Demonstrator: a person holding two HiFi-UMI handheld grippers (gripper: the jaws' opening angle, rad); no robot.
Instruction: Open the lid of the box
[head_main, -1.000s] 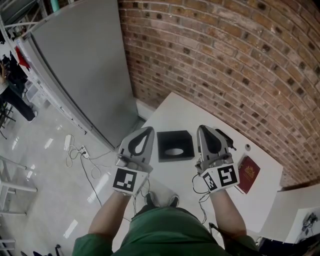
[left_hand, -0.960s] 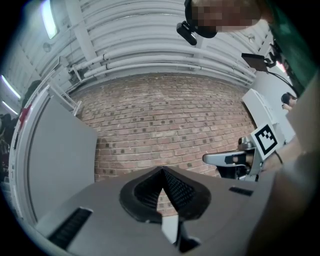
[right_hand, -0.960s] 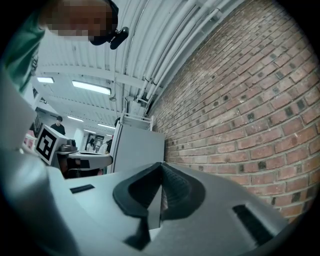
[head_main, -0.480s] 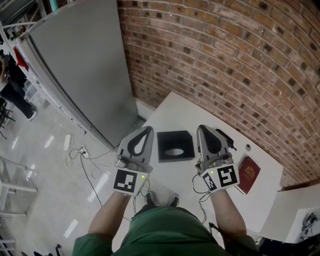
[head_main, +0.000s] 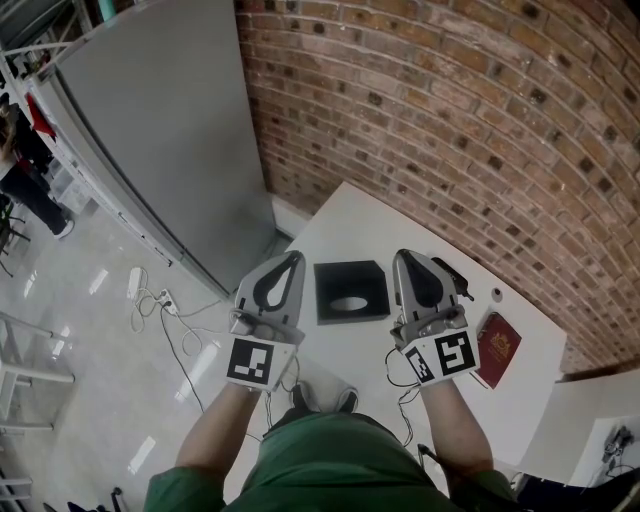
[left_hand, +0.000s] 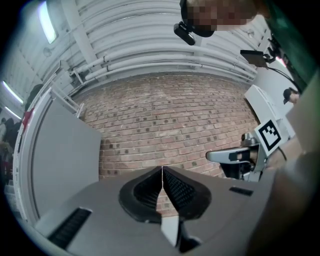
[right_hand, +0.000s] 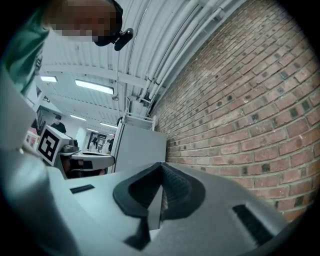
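A flat black box (head_main: 351, 292) with a pale oval on its lid lies on the white table (head_main: 350, 225), between my two grippers in the head view. My left gripper (head_main: 291, 258) hovers just left of the box, jaws shut and empty. On the box's right my right gripper (head_main: 405, 257) is held at about the same height, also shut with nothing in it. In the left gripper view the left gripper (left_hand: 162, 169) points at the brick wall, and the right gripper (left_hand: 235, 156) shows at the right. The right gripper (right_hand: 161, 166) likewise faces brick. Neither gripper view shows the box.
A dark red booklet (head_main: 497, 347) lies on the table at the right, with a small black object (head_main: 450, 275) and a small round thing (head_main: 495, 294) behind it. A brick wall (head_main: 450, 130) backs the table. A grey panel (head_main: 160, 130) stands at the left; cables (head_main: 165, 305) lie on the floor.
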